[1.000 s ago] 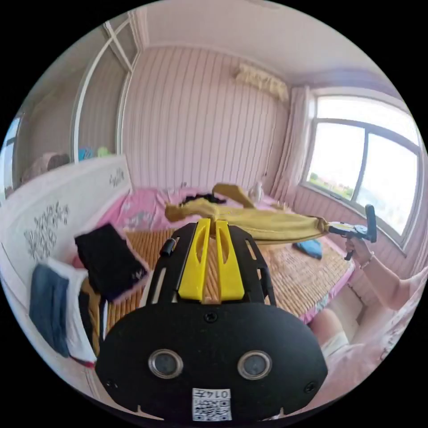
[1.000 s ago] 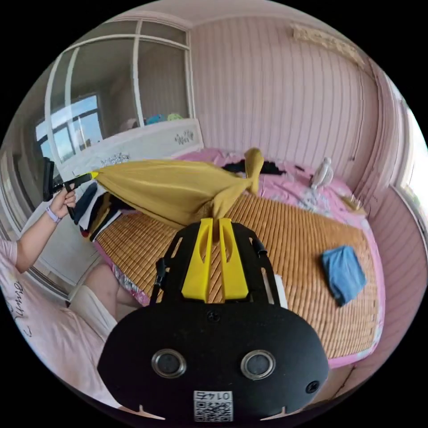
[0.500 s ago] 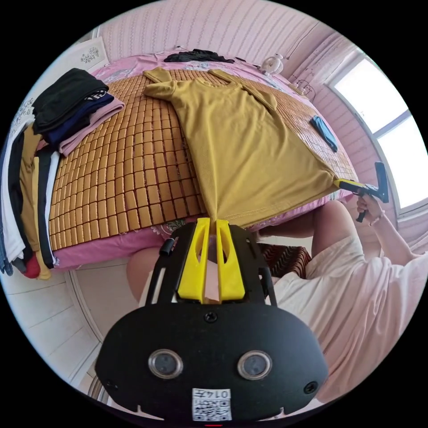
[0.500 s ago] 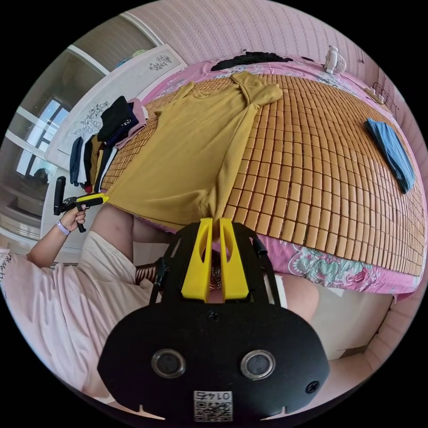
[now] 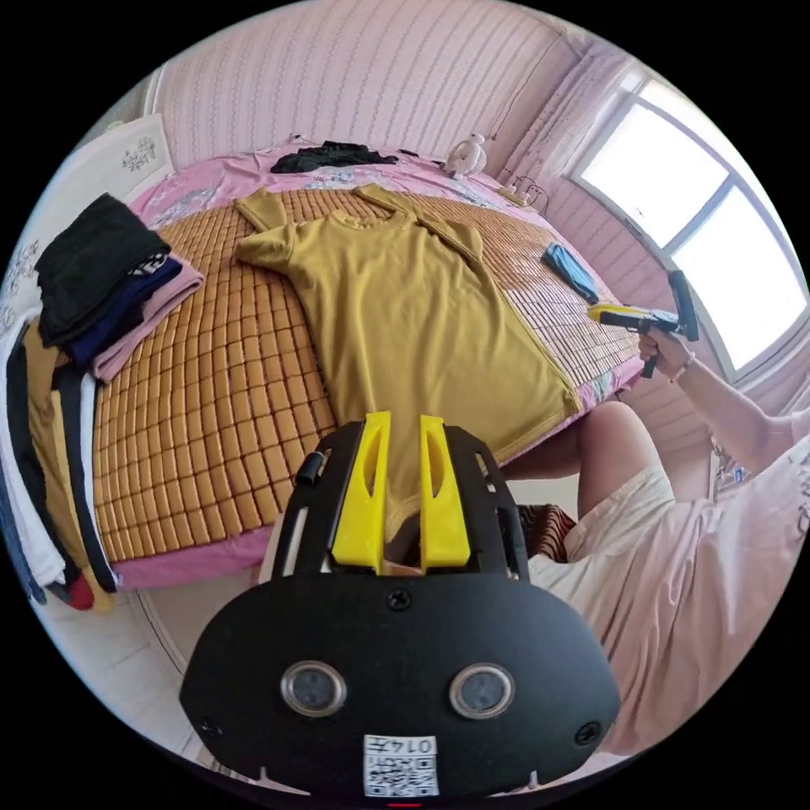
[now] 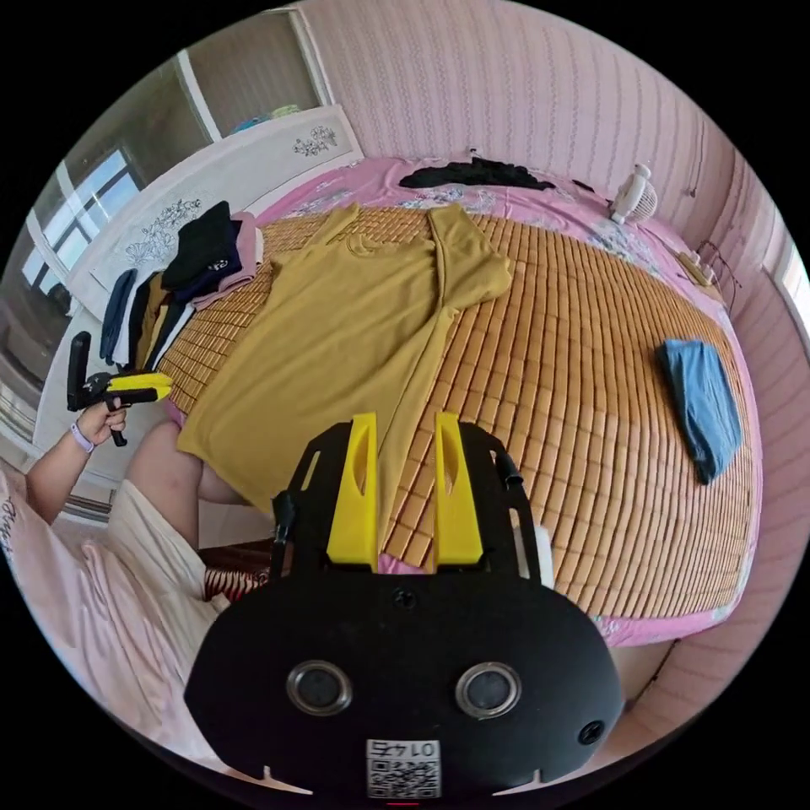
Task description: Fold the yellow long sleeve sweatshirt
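The mustard-yellow knit sweatshirt point(image 5: 413, 312) lies spread flat on the bed's woven bamboo mat point(image 5: 211, 380), collar toward the far wall, hem at the near edge. The left tongs point(image 5: 403, 439) stand parted above the hem, holding nothing. The right tongs point(image 6: 407, 434) are likewise parted and empty. A folded blue cloth point(image 6: 699, 403) lies well apart.

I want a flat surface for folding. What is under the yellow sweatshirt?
The yellow sweatshirt lies spread on a bamboo mat over a pink bedsheet. The mat beneath the cloth is covered.
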Available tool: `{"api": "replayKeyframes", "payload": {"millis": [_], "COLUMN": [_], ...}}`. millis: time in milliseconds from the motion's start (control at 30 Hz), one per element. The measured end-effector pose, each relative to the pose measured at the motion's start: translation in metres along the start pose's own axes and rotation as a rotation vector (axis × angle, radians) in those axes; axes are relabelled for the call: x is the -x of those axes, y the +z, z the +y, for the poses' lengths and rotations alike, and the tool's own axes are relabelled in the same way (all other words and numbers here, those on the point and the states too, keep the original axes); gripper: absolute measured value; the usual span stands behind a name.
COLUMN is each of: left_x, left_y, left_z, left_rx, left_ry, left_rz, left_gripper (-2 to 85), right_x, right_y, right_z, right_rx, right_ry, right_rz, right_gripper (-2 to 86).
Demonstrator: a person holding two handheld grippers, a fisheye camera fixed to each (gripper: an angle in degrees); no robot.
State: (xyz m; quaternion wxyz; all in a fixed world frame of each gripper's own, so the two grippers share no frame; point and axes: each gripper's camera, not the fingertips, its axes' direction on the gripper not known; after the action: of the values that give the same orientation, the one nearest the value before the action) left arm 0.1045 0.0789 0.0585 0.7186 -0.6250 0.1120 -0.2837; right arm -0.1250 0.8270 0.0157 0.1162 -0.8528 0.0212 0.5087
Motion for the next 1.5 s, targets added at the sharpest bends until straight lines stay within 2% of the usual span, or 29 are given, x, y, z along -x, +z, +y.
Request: {"api": "replayKeyframes", "payload": {"millis": [233, 333, 433, 533, 667, 733, 833, 900, 933, 1000, 1100, 1200, 1333, 1433, 1500], "left_x": [-0.055, -0.069, -0.081, -0.093, -0.107, -0.105, -0.106, -0.112, -0.117, -0.118, -0.113, -0.117, -0.14, -0.15, -0.153], "left_y": [0.129, 0.178, 0.229, 0.237, 0.25, 0.256, 0.265, 0.271, 0.274, 0.279, 0.284, 0.286, 0.29, 0.316, 0.323], "left_z": [-0.122, -0.161, -0.17, -0.155, -0.149, -0.151, -0.153, -0.156, -0.158, -0.159, -0.161, -0.164, -0.167, -0.171, -0.169], "left_rx": [-0.005, 0.019, 0.124, 0.02, -0.01, -0.008, 0.003, 0.02, 0.026, 0.025, 0.026, 0.025, -0.007, 0.081, 0.054], "left_ry": [0.136, 0.17, 0.187, 0.21, 0.232, 0.2, 0.193, 0.216, 0.227, 0.214, 0.174, 0.163, 0.188, 0.206, 0.212], "left_rz": [0.016, 0.04, -0.085, -0.138, -0.183, -0.148, -0.117, -0.138, -0.151, -0.141, -0.076, -0.021, -0.043, -0.057, -0.046], "left_gripper": [5.8, 5.2, 2.5, 1.1, 0.3, 0.2, 0.2, 0.3, 0.4, 0.6, 1.1, 1.4, 1.4, 0.9, 0.6], "right_x": [0.005, 0.001, -0.007, -0.024, -0.057, -0.069, -0.1, -0.131, -0.139, -0.169, -0.187, -0.185, -0.167, -0.155, -0.158], "right_y": [0.063, 0.096, 0.141, 0.182, 0.212, 0.193, 0.123, 0.059, 0.048, 0.026, 0.023, 0.008, 0.008, 0.039, 0.067], "right_z": [-0.139, -0.186, -0.22, -0.238, -0.229, -0.216, -0.166, -0.095, -0.075, -0.002, 0.059, 0.062, 0.019, -0.027, -0.052], "right_rx": [-0.012, -0.045, 0.015, 0.082, 0.159, 0.095, -0.114, -0.28, -0.297, -0.227, -0.087, -0.113, -0.198, -0.124, 0.011], "right_ry": [-0.16, -0.149, -0.165, -0.135, -0.08, -0.09, 0.017, 0.136, 0.165, 0.258, 0.231, 0.156, 0.006, -0.075, -0.072], "right_rz": [0.077, 0.218, 0.22, 0.187, 0.298, 0.257, 0.255, 0.217, 0.21, 0.198, 0.185, 0.288, 0.229, 0.15, 0.167], "right_gripper": [10.1, 10.5, 9.9, 8.9, 3.2, 2.1, 1.6, 2.0, 2.4, 4.5, 7.3, 7.8, 9.9, 12.3, 9.9]}}
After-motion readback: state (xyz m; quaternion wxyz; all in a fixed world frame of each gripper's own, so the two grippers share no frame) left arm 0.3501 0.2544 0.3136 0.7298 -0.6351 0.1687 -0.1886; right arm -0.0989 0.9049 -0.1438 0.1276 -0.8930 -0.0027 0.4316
